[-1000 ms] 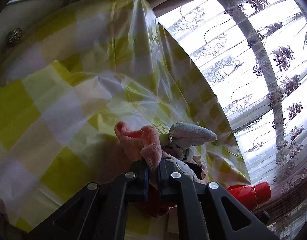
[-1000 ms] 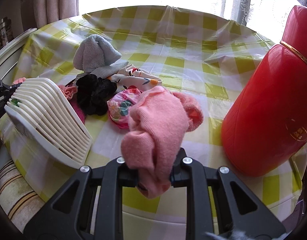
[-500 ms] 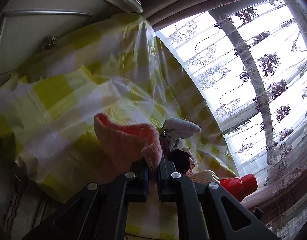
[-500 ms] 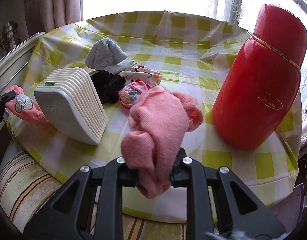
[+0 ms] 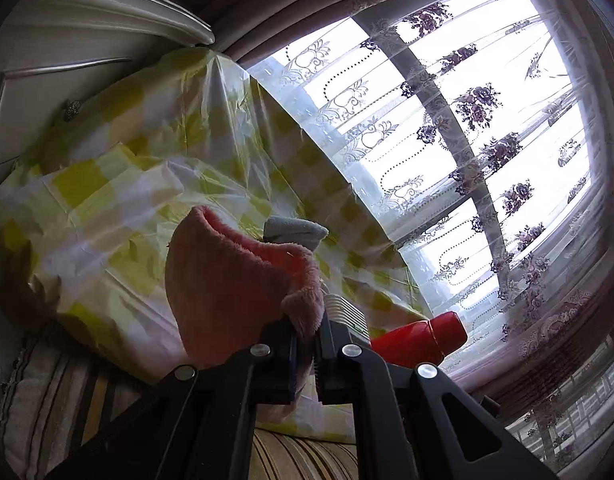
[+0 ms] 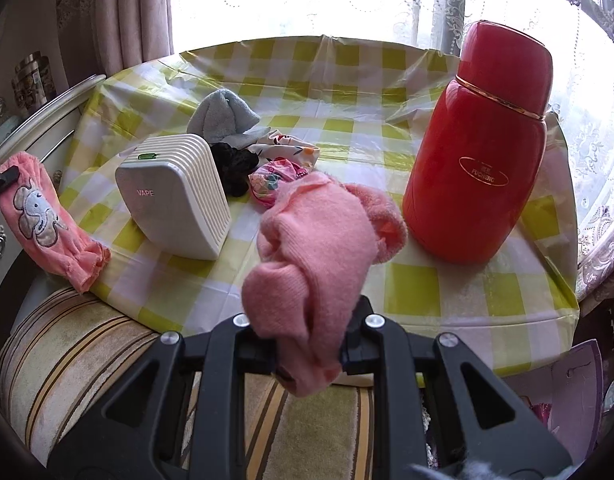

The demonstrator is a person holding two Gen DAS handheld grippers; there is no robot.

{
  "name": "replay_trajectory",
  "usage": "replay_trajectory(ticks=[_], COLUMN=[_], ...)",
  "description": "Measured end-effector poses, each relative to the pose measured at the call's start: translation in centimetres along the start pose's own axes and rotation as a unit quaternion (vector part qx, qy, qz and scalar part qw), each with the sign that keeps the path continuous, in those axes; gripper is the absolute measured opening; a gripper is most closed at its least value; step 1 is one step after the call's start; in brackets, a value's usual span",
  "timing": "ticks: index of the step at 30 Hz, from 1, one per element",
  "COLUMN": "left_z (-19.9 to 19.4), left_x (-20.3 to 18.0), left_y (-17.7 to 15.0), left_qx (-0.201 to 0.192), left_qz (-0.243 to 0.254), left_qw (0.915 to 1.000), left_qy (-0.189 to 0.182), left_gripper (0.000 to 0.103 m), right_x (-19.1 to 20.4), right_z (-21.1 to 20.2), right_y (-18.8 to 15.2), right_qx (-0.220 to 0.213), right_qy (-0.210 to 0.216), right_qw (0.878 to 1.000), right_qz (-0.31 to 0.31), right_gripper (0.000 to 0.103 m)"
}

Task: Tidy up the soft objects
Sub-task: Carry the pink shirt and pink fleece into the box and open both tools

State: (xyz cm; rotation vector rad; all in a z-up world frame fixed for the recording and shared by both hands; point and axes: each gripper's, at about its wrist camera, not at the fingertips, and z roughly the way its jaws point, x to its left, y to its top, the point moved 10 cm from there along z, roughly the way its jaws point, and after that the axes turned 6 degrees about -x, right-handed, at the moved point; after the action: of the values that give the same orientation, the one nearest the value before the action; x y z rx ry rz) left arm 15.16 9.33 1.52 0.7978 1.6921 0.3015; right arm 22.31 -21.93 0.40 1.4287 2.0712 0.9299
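Both grippers have drawn back off the table (image 6: 427, 280) — left gripper (image 5: 305, 344) clamped on the elephant cloth (image 6: 47, 216), hanging off the near-left edge; right gripper (image 6: 307, 344) pinching the pink sock (image 6: 319, 240), long axis pointing away toward the pile (image 6: 251, 148).

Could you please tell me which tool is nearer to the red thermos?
Right. The right tool sits at the table's near edge beside the red thermos; the left tool hangs off the far left edge.

Ahead of the right fingers, a red flask (image 6: 481, 152) stands upright on the checked tabletop (image 6: 427, 292); a white ribbed device (image 6: 173, 204) (marked VAPE) sits forward-left. Below them lies a striped cushion (image 6: 67, 340).
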Motion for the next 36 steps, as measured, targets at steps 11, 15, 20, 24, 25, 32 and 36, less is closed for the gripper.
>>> replay_trajectory(ticks=[11, 15, 20, 24, 25, 32, 36], left_z=[-1.4, -0.6, 0.2, 0.8, 1.0, 3.1, 4.2], left_x=[-10.5, -14.7, -20.1, -23.8, -24.6, -28.6, -30.4], left_y=[-4.6, -7.5, -11.6, -15.1, -16.0, -22.6, -26.1], left_qx=[0.046, 0.082, 0.128, 0.166, 0.176, 0.241, 0.28], left_qz=[0.063, 0.08, 0.107, 0.126, 0.128, 0.152, 0.164], left_qw=[0.9916, 0.9831, 0.967, 0.9521, 0.9486, 0.9251, 0.9099], left_qy=[-0.103, -0.143, -0.192, -0.224, -0.23, -0.251, -0.259], left_gripper=[0.006, 0.006, 0.006, 0.006, 0.006, 0.006, 0.009], right_x=[-3.9, -6.4, -10.7, -14.5, -15.4, -20.8, -22.8], right_z=[-5.5, -7.6, -10.2, -12.1, -12.5, -15.1, -16.1], right_y=[-0.8, -1.2, -2.1, -3.4, -3.7, -5.5, -6.1], right_qx=[-0.016, -0.022, -0.027, -0.026, -0.025, -0.017, -0.017], right_qy=[-0.026, -0.048, -0.085, -0.12, -0.129, -0.18, -0.199], right_qw=[0.999, 0.998, 0.994, 0.989, 0.987, 0.976, 0.97], right_qz=[0.028, 0.041, 0.061, 0.085, 0.09, 0.124, 0.139], right_gripper=[0.025, 0.025, 0.025, 0.025, 0.025, 0.028, 0.032])
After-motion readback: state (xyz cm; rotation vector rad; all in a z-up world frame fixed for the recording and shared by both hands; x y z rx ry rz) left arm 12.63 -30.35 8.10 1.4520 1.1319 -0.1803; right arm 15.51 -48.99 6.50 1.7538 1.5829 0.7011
